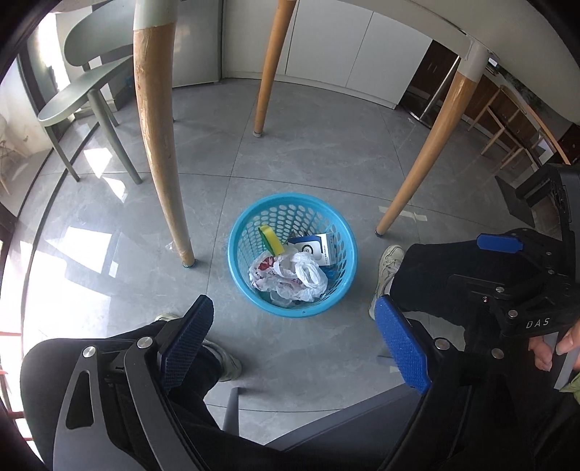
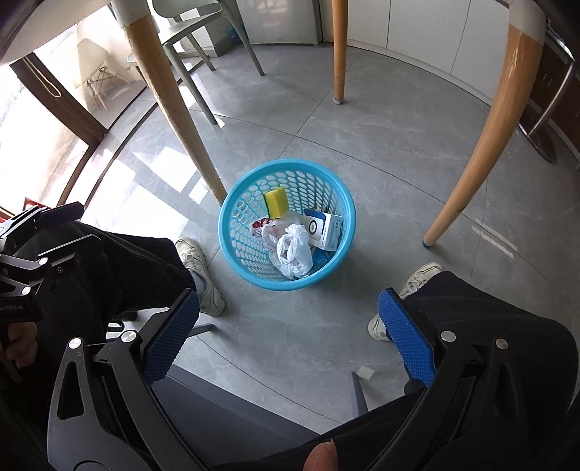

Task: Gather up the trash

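This looks like a home dining area. The floor (image 1: pixel 308 174) is large grey polished tiles. Tapered wooden table legs (image 1: pixel 156 145) rise to a white tabletop (image 1: pixel 489 29) at 12 o'clock. A pale green moulded chair (image 1: pixel 83 83) stands at 10 o'clock. White cabinet doors (image 1: pixel 344 47) line the far wall, dark wooden furniture (image 1: pixel 507 108) sits at 2 o'clock, and a glass door (image 2: pixel 54 119) gives onto a sunlit balcony.

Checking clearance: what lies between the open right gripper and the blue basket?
Only bare grey floor separates the right gripper from the blue basket in the right wrist view.
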